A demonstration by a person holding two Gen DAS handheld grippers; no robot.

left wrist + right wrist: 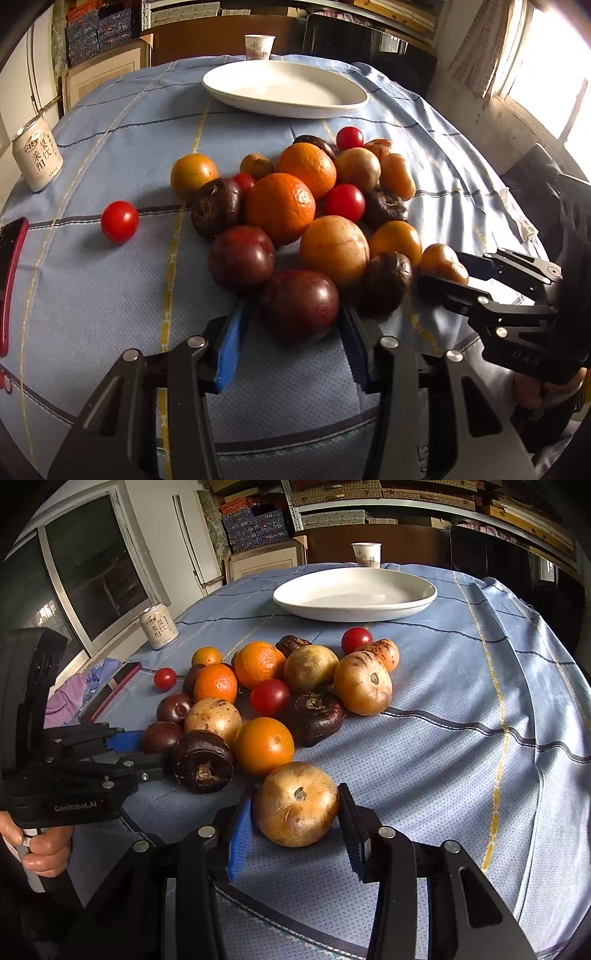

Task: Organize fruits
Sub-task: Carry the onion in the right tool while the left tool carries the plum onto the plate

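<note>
A pile of fruit lies on the blue tablecloth: oranges (280,206), red tomatoes (344,202), dark purple fruits and yellow-brown fruits. My left gripper (295,325) is open, its fingers on either side of a dark purple fruit (300,304) at the pile's near edge; it also shows in the right wrist view (147,746). My right gripper (295,808) is open around a yellow-brown fruit (295,803), fingers close to its sides; it also shows in the left wrist view (443,269). A white plate (284,88) stands empty at the far side, also in the right wrist view (354,594).
A lone tomato (119,221) lies left of the pile. A drink can (37,155) stands at the left edge, a red-cased phone (11,273) near it. A paper cup (259,46) stands behind the plate. A window is at the right.
</note>
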